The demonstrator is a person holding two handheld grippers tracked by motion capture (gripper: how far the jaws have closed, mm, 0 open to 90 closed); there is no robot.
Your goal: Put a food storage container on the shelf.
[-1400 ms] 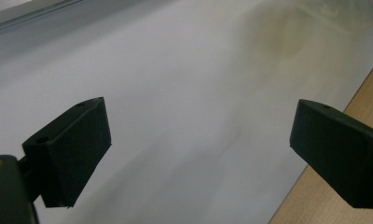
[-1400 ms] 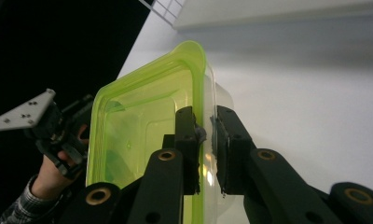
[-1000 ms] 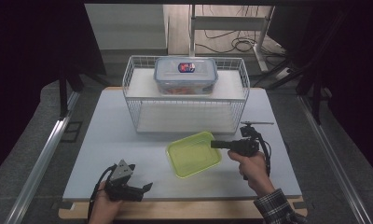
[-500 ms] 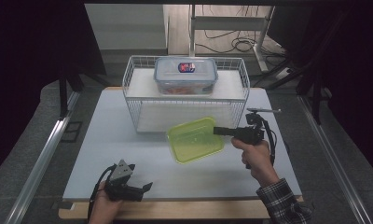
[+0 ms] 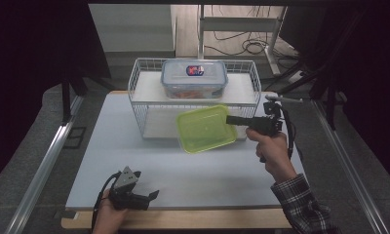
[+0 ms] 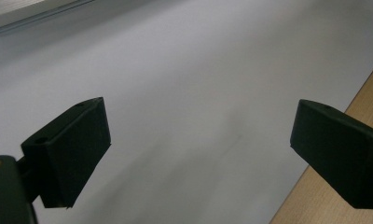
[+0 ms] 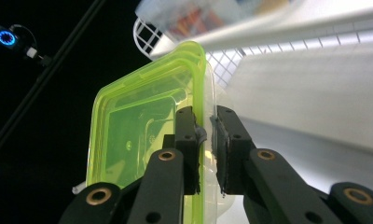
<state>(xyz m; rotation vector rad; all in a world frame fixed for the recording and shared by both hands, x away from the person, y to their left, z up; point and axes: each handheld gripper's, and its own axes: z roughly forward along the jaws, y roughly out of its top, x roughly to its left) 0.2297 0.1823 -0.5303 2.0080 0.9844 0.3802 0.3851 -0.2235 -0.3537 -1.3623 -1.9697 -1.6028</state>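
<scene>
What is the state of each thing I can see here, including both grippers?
Green container: lifted off the table, tilted, held by its rim.
Right gripper: fingers shut on the green container's rim.
Left gripper: fingers open, nothing between them, low over the table.
Clear box: lid on, resting on the wire rack.

The table (image 5: 193,175) is seen from above its near edge, looking forward and down. The near right corner is viewed closely along the left gripper (image 6: 198,154). The wire rack (image 7: 315,42) at the far edge, shared with the high view, is faced by the right gripper (image 7: 205,140).
</scene>
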